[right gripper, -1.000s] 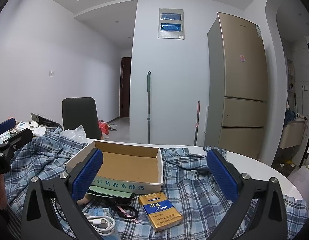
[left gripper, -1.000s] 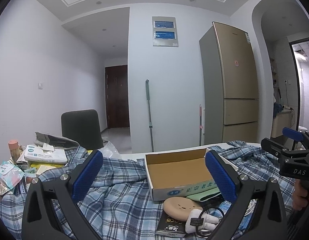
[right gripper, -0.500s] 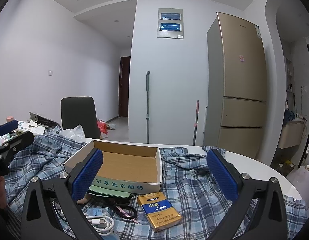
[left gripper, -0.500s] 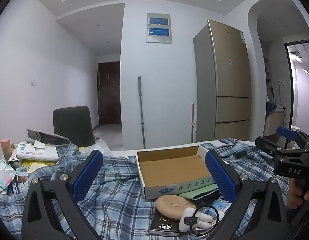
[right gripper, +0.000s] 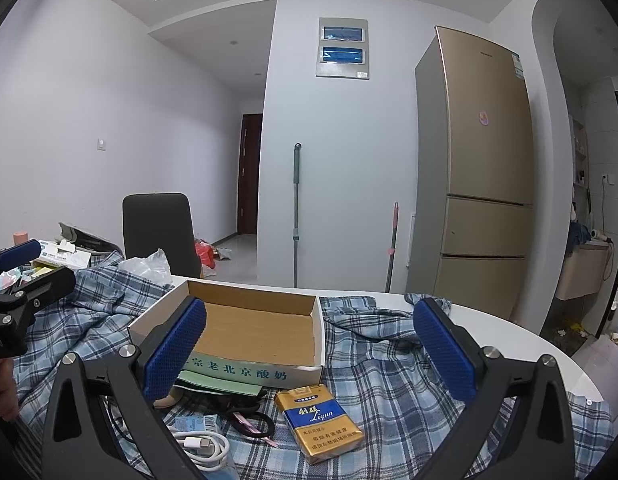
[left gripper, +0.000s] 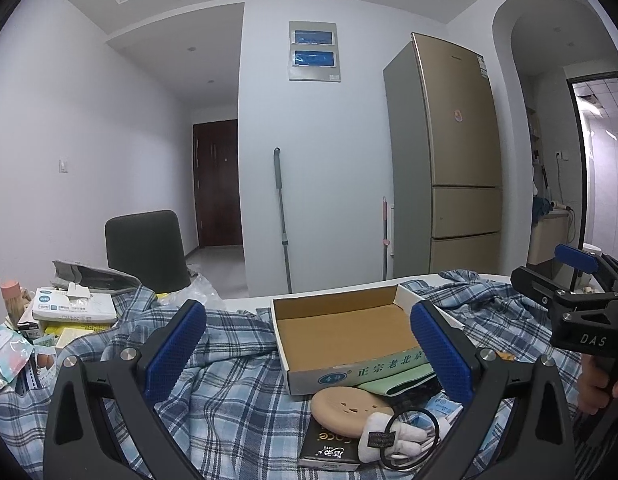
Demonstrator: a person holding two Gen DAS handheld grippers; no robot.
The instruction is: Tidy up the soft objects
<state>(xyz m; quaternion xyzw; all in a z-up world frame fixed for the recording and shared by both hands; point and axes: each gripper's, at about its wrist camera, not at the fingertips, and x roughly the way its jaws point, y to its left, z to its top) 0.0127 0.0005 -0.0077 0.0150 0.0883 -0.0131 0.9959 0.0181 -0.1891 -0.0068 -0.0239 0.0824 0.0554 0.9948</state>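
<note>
From the left wrist, we are holding our left gripper (left gripper: pixel 309 354) with jaws released; the plaid shirt (left gripper: pixel 229 380) is sprawling below and ahead, the box (left gripper: pixel 349 332) sitting on it. From the right wrist, our right gripper (right gripper: pixel 309 354) is gaping too, shirt wrinkling beneath.

Blue plaid shirt (left gripper: pixel 237 392) is spread crumpled across the desk, beneath the open, empty cardboard box (left gripper: pixel 349 332).
</note>
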